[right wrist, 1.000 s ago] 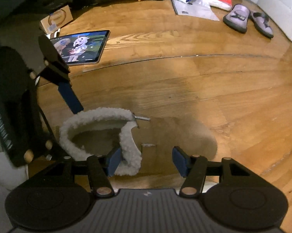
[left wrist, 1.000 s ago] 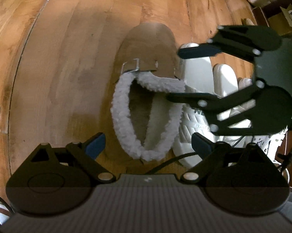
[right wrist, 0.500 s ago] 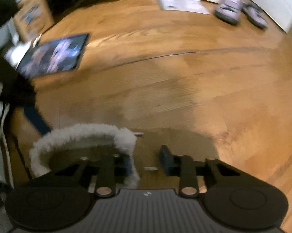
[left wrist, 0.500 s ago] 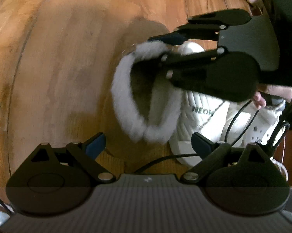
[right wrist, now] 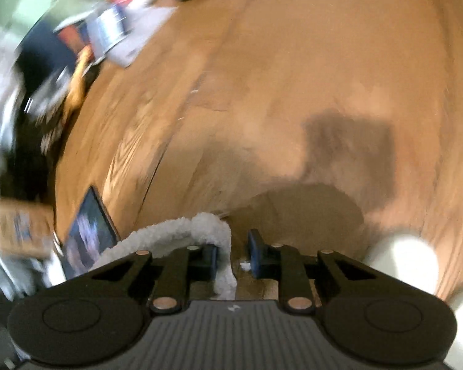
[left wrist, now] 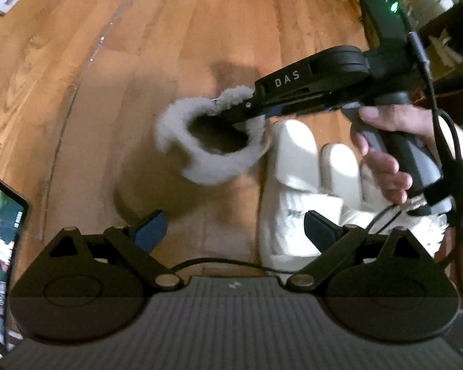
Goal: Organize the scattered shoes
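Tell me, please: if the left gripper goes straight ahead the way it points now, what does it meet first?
Probably the fleece-lined slipper, held up by the right gripper directly ahead of the open left gripper. Depth is unclear; it might pass under it and reach the wooden floor.

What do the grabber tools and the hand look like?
Both tools are black plastic. The left gripper has round discs, a ribbed grey body and blue pads on its jaws. The right gripper says "DAS" in white letters, has a tiny green light, a black cable, and a grey handle. The hand on it is bare.
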A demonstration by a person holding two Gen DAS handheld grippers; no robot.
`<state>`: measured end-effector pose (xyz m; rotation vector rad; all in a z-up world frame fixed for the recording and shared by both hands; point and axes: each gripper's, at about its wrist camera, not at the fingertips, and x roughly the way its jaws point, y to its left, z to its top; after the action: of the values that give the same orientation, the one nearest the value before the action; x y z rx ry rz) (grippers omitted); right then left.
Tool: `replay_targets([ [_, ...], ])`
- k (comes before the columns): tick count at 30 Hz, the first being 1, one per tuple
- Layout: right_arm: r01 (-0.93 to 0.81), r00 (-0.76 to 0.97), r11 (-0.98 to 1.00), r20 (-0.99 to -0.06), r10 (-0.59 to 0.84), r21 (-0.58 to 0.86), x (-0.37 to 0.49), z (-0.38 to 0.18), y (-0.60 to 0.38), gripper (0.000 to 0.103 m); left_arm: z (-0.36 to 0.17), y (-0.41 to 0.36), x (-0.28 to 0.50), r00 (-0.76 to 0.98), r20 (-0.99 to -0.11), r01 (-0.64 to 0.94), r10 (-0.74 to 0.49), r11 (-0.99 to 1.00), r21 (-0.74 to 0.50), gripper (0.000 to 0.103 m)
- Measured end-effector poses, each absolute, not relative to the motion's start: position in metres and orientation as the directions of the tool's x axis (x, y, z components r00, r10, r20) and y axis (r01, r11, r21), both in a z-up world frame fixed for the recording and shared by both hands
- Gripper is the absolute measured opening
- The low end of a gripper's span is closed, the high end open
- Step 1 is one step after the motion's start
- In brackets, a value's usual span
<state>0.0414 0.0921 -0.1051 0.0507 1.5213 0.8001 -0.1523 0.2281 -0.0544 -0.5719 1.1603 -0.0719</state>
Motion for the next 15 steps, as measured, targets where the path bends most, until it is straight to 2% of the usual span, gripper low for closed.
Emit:
replay_targets([
  [6, -0.013, -0.276, 0.8, -0.771, 0.573, 0.6, 0.05, -0.14, 0.067, 0.02, -0.051, 0.231, -0.137, 0.444, -0.82, -0.225, -0.362, 0.84, -0.493, 0.096],
  [9, 0.093, -0.285, 0.787, -0.741, 0.608, 0.61, 0.047, -0.15, 0.059, 0.02, -0.05, 0.233, -0.133, 0.448, -0.817, -0.222, -0.362, 0.84, -0.494, 0.096],
  [11, 0.244, -0.29, 0.738, -0.679, 0.674, 0.629, 0.046, -0.163, 0.045, 0.026, -0.054, 0.234, -0.128, 0.448, -0.817, -0.225, -0.363, 0.839, -0.496, 0.096],
  [12, 0.256, -0.312, 0.714, -0.643, 0.699, 0.651, 0.049, -0.167, 0.045, 0.035, -0.058, 0.236, -0.126, 0.445, -0.817, -0.229, -0.367, 0.835, -0.5, 0.097],
  [14, 0.253, -0.324, 0.687, -0.609, 0.724, 0.681, 0.054, -0.168, 0.044, 0.037, -0.068, 0.24, -0.118, 0.435, -0.818, -0.236, -0.376, 0.829, -0.507, 0.097],
  [15, 0.137, -0.337, 0.699, -0.63, 0.699, 0.702, 0.06, -0.159, 0.048, 0.046, -0.074, 0.242, -0.114, 0.428, -0.819, -0.241, -0.383, 0.825, -0.512, 0.097],
])
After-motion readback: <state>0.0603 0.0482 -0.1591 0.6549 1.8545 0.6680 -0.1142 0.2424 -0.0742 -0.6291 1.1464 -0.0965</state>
